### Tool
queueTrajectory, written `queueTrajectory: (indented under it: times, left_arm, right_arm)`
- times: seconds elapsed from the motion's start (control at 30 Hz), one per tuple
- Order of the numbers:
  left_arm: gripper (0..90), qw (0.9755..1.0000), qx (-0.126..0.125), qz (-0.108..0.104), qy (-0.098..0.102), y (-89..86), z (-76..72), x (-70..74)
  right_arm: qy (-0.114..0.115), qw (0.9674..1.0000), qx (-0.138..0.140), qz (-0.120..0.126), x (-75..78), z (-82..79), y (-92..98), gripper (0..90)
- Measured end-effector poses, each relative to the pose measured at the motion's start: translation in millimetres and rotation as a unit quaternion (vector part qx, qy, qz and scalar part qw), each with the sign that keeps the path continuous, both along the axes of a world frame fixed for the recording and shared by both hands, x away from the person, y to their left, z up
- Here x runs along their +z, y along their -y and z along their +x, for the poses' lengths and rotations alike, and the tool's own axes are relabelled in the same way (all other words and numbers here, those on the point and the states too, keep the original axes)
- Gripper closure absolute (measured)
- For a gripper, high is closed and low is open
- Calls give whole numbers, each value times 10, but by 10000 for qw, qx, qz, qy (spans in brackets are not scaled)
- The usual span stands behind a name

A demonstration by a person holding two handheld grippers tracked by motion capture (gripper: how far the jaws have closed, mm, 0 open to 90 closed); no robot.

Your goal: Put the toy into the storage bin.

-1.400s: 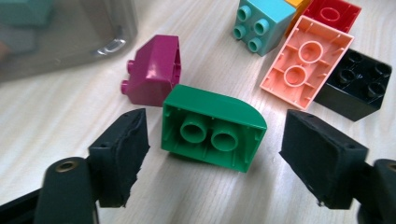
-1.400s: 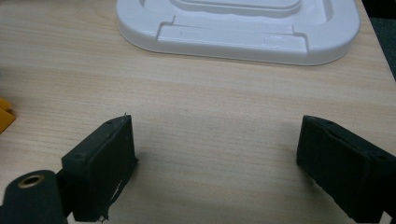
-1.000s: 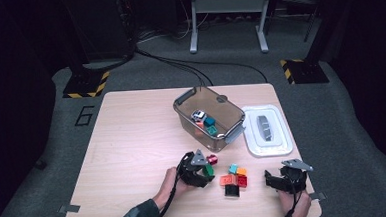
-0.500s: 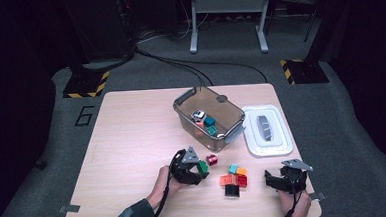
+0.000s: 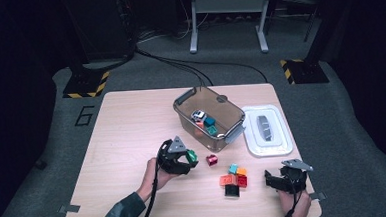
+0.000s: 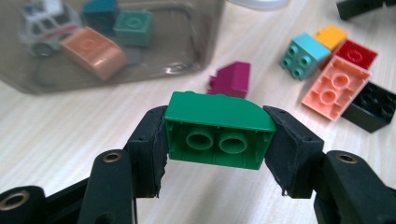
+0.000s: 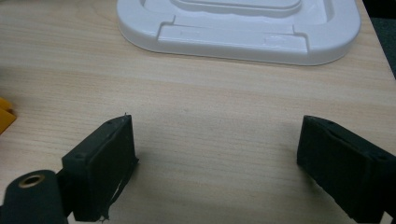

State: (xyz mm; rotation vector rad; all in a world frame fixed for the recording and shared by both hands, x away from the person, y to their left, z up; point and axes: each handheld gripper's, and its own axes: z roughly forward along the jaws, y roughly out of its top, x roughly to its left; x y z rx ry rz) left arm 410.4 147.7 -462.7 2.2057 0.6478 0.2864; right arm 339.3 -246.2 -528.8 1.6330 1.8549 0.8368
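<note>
Left gripper (image 6: 215, 135) pinches a green brick (image 6: 217, 128) between its pads, underside with two round tubes facing the camera, lifted clear of the table (image 5: 127, 127); in the high view it sits left of centre (image 5: 187, 159), the brick (image 5: 191, 156) at its tip, just short of the clear bin (image 5: 235, 131); right gripper (image 7: 217, 158) stands spread wide with nothing between the jaws, resting low at the table's near right corner (image 5: 277, 180); ahead of it lies the white lid (image 7: 243, 28), flat on the wood beside the bin; inside the bin are a toy car (image 6: 44, 28), a peach brick (image 6: 93, 46) and two teal ones; a magenta brick (image 6: 233, 79) lies just beyond the green one; farther right sits a cluster touching one another: light-blue (image 6: 303, 56), orange (image 6: 330, 37), red (image 6: 357, 53), salmon (image 6: 336, 88) and black (image 6: 373, 112) bricks, between the two grippers in the high view.
</note>
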Motion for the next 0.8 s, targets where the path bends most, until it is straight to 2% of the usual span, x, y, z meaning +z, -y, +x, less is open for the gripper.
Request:
queueTrajectory:
  times: [0.17, 0.27, 0.3, 0.33, 0.4, 0.47, 0.5, 0.53, 0.63, 0.73, 0.8]
  left_arm:
    - [436, 9998, 123, -10, 125, -93, 82, 135]
    - [436, 9996, 236, -73, 149, -141, 137, 201]
    - [436, 9996, 259, -76, 102, -157, 153, 223]
    - [436, 9994, 290, -65, 166, -181, 183, 250]
    - [436, 9993, 350, -90, 133, -214, 231, 288]
    - [436, 9990, 406, -60, 188, -245, 276, 332]
    - [436, 9987, 453, -108, 192, -249, 298, 341]
    - [436, 9988, 448, -93, 153, -269, 324, 366]
    - [436, 9982, 542, -72, 241, -300, 392, 418]
    - [436, 9979, 615, -80, 193, -322, 449, 469]
    - [436, 9976, 641, -73, 241, -333, 487, 503]
  right_arm:
    - [1, 10000, 0, 0, 0, 0, 0, 106]
    - [0, 10000, -2, -1, 0, 0, 0, 106]
    - [1, 10000, -1, -1, 0, 0, 0, 105]
    - [1, 10000, -1, -1, 0, 0, 0, 105]
    - [1, 10000, -2, -1, 0, 0, -1, 106]
    - [1, 10000, -1, -1, 0, 0, 0, 105]
    - [0, 10000, -2, -2, 0, 0, -1, 105]
    - [-1, 10000, 0, -1, 0, 0, 0, 105]
    - [0, 10000, -1, -1, 0, 0, -1, 105]
    - [0, 10000, -2, -1, 0, 0, -1, 105]
    - [0, 10000, -2, -1, 0, 0, -1, 105]
